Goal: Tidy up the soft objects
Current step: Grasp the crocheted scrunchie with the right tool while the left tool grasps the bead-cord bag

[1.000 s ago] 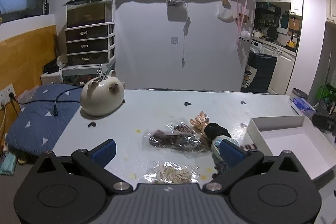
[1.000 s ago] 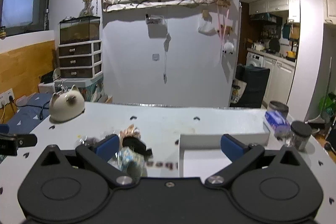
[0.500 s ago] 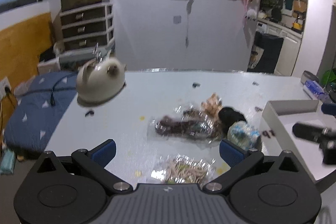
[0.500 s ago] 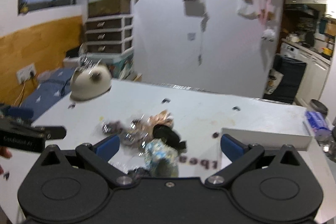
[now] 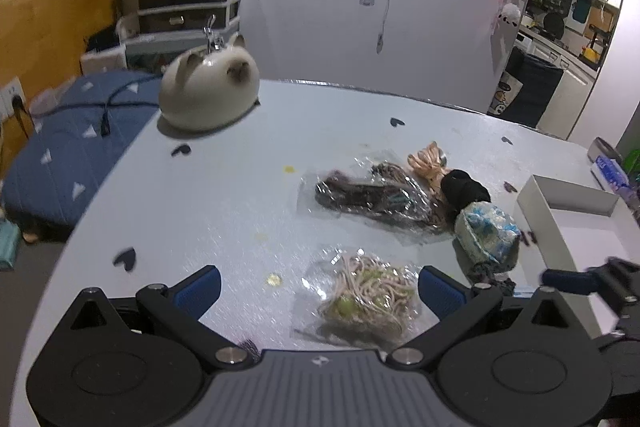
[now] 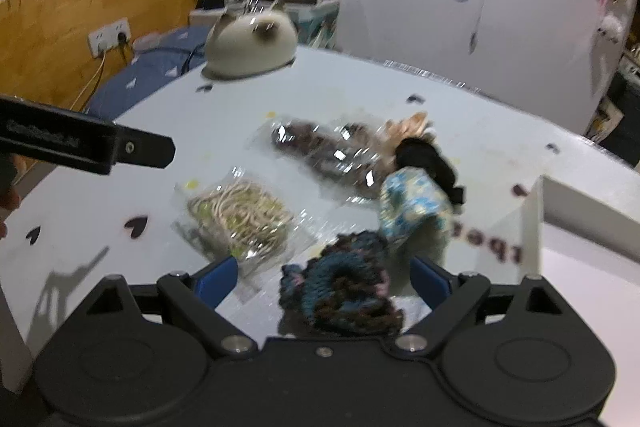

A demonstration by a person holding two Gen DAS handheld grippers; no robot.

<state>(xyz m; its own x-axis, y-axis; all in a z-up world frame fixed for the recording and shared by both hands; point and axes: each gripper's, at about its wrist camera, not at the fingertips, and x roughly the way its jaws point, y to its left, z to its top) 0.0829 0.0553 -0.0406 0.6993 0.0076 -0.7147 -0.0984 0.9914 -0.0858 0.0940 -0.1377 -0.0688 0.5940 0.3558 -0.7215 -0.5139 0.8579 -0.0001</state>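
On the pale grey table (image 5: 224, 187), the soft things lie in a loose group toward its right edge, just beside the white open box (image 5: 568, 223), which looks empty. The step in hand seems to be the approach for a first pick. The right gripper (image 6: 322, 277) hangs wide open, holding nothing, around the dark knitted scrunchie (image 6: 344, 291); next it should lower and close on it. The left gripper (image 5: 318, 287) is also wide and empty, over the clear bag of beige cords (image 5: 366, 297). A second ago both grippers looked across at the wall; now they tilt down, nearer the group.
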